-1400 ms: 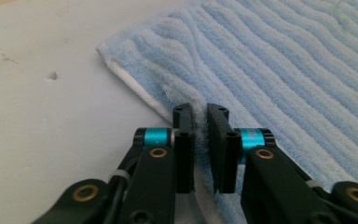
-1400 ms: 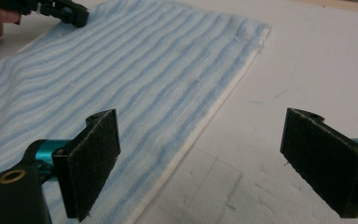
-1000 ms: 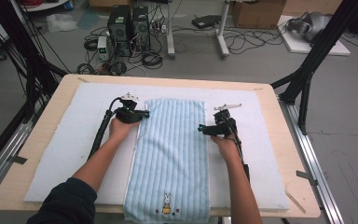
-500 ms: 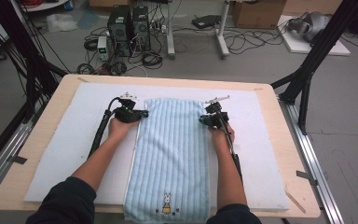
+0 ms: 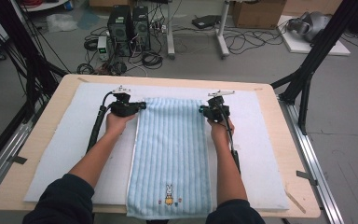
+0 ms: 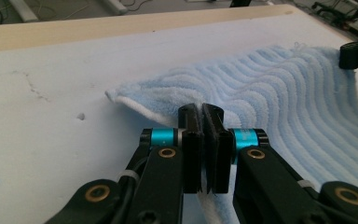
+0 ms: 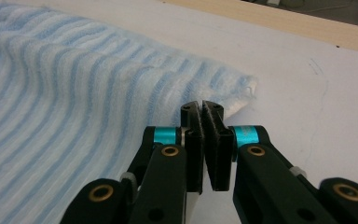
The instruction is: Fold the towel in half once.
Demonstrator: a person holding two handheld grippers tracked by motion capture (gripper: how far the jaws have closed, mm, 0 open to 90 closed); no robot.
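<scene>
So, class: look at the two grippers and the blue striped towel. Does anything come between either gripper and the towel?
Nothing visible does. The left gripper and right gripper are each shut on a far corner of the towel.

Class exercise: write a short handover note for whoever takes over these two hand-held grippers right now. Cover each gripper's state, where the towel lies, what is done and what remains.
Left hand-held gripper: shut on the far left edge of the blue striped towel, near its corner.
Right hand-held gripper: its jaws have just closed on the far right edge, near that corner.
Towel: spread lengthwise on the white mat, rabbit emblem at the near end, which hangs slightly over the table edge.
Done: both far corners gripped.
Left: probably lift the far end and fold it toward the near end; no fold made yet.
</scene>
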